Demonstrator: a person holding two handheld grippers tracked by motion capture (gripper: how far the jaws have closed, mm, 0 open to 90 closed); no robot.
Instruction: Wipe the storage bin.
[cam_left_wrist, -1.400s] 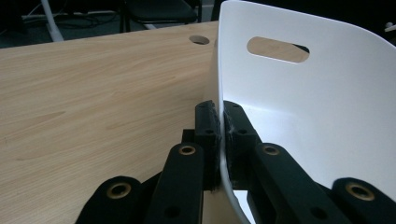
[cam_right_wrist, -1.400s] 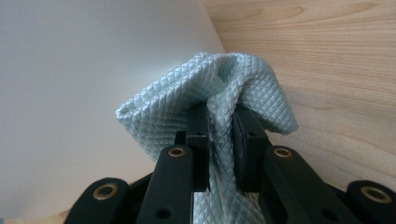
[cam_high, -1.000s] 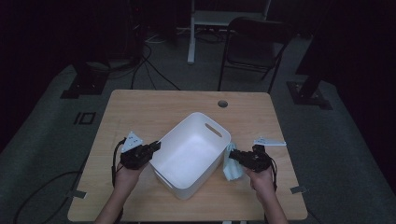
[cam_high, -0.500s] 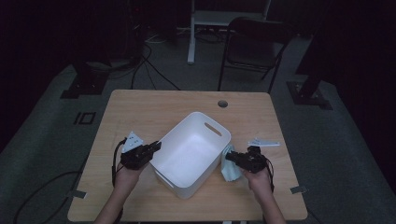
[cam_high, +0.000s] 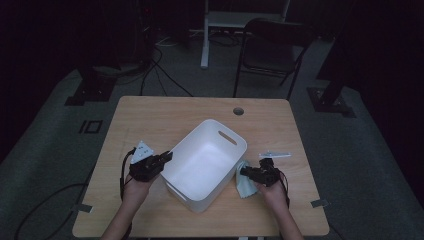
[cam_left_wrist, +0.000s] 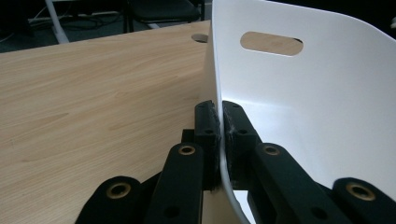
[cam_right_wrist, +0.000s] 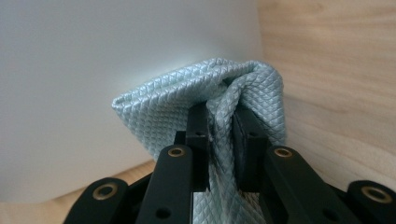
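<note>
Left gripper (cam_high: 167, 156): near the table's front left, jaws clamped on the left wall of the tub, one jaw inside and one outside; the left gripper view (cam_left_wrist: 219, 122) shows the thin white rim pinched between the pads.
Right gripper (cam_high: 243, 171): near the front right, jaws clenched on a bunched fold of the cloth; the right gripper view (cam_right_wrist: 219, 126) shows the fabric squeezed between the pads and spilling out above them.
Cloth (cam_high: 243, 181): pale blue, with a small diamond quilt weave (cam_right_wrist: 173, 105); it lies on the table and touches the tub's right outer wall, near the front edge.
Tub (cam_high: 205, 165): white plastic, set at an angle about mid-table, its near corner toward the front edge; slot handle (cam_left_wrist: 271, 43) cut through the far wall.
Table (cam_high: 165, 112): light wood; the back half is bare board, with a round cable hole (cam_high: 238, 110) near the back edge.
Chair (cam_high: 272, 47): dark folding chair on the floor beyond the back edge.
Writing: no brand, label or lettering can be read on the tub, the cloth or the grippers.
</note>
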